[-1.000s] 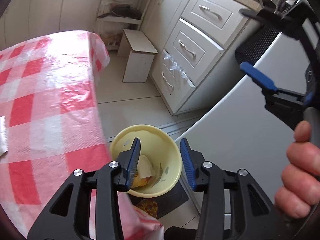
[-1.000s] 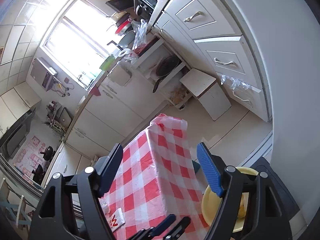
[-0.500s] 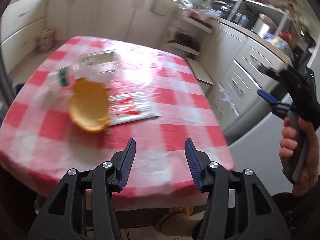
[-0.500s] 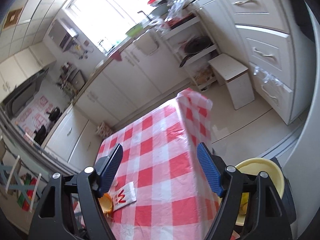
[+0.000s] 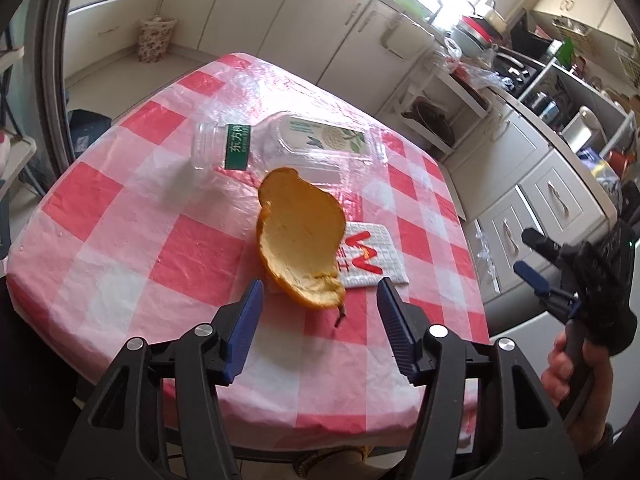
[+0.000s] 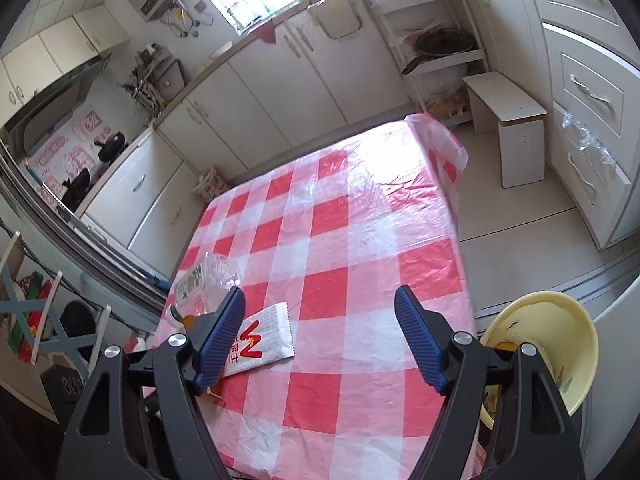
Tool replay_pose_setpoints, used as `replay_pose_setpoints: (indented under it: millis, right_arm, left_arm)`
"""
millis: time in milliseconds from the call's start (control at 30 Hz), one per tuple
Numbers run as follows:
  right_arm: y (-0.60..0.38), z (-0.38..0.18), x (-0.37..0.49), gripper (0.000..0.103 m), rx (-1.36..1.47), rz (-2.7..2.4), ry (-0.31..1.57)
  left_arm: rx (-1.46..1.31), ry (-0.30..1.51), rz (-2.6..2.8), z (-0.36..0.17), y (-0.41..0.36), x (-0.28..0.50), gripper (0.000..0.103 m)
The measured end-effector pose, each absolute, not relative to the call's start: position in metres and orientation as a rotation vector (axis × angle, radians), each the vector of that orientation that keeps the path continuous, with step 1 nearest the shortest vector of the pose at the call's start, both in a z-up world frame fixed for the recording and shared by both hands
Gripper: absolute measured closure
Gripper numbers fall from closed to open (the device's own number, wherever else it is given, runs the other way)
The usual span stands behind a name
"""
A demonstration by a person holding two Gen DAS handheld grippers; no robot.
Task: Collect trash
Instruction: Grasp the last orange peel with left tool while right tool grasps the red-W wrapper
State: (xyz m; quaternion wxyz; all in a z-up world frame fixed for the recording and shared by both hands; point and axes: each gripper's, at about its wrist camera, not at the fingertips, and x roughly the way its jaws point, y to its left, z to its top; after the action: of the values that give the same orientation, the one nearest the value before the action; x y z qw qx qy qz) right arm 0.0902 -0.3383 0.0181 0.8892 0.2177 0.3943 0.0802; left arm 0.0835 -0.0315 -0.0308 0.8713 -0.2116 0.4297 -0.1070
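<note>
3 pieces of trash lie on the red-and-white checked table (image 5: 120,248) in front of you. Your left gripper (image 5: 320,320) hangs with its jaws spread wide and holding nothing; the orange peel (image 5: 300,236) sits just beyond its tips, roughly centred between them. A white paper packet (image 5: 372,256) lies beside the peel, partly under it, and a clear plastic bottle (image 5: 288,144) lies on its side farther back. Your right gripper (image 6: 320,336) is also spread wide and empty, above the table's near edge, with the packet near its left finger. A yellow bin (image 6: 560,336) stands off the table to the right.
</note>
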Motion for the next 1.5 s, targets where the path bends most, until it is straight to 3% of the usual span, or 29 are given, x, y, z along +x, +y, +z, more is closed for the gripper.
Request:
replay_pose_setpoints:
  millis: [333,400,467,567,667,1033,1100,1167,1267,1400,1433,1467,1500]
  right_arm:
    - [-0.299,0.003,0.11,0.029,0.354,0.193,0.9]
    - [-0.287,-0.004,0.116,0.029,0.308,0.159,0.898]
    - [-0.275,-0.009,0.121,0.029,0.261,0.156,0.92]
    - [-0.256,-0.019,0.129,0.029,0.186,0.153,0.951]
    - [-0.243,-0.028,0.136,0.029,0.124,0.144,0.964]
    - [-0.213,-0.053,0.13,0.028,-0.108,0.114,1.03]
    - [-0.214,-0.053,0.12,0.026,-0.117,0.132,1.036]
    - [-0.213,-0.053,0.11,0.024,-0.132,0.145,1.042]
    - [-0.204,-0.056,0.095,0.019,-0.165,0.192,1.073]
    - [-0.202,-0.055,0.08,0.019,-0.194,0.248,1.099]
    - [-0.203,-0.055,0.079,0.019,-0.198,0.256,1.102]
    - [-0.205,-0.054,0.079,0.019,-0.208,0.265,1.1]
    - [-0.206,-0.052,0.08,0.019,-0.221,0.26,1.083]
  left_arm:
    - [-0.475,0.948,-0.157,-0.058,-0.034,0.126,0.043]
    - [-0.453,0.945,-0.162,-0.061,-0.038,0.129,0.055]
    - [-0.425,0.956,-0.173,-0.063,-0.04,0.13,0.08]
    - [-0.394,0.966,-0.176,-0.064,-0.036,0.129,0.09]
    - [-0.357,0.948,-0.172,-0.056,-0.028,0.121,0.094]
    - [-0.424,0.931,-0.157,-0.052,0.029,0.104,0.094]
    - [-0.437,0.923,-0.19,-0.051,0.024,0.106,0.086]
    - [-0.421,0.913,-0.23,-0.048,0.011,0.107,0.063]
    - [-0.398,0.906,-0.261,-0.048,-0.007,0.113,0.055]
    - [-0.4,0.92,-0.262,-0.056,-0.021,0.134,0.055]
    - [-0.392,0.932,-0.274,-0.06,-0.026,0.141,0.067]
    - [-0.381,0.947,-0.284,-0.065,-0.03,0.145,0.09]
    - [-0.363,0.969,-0.294,-0.068,-0.033,0.149,0.095]
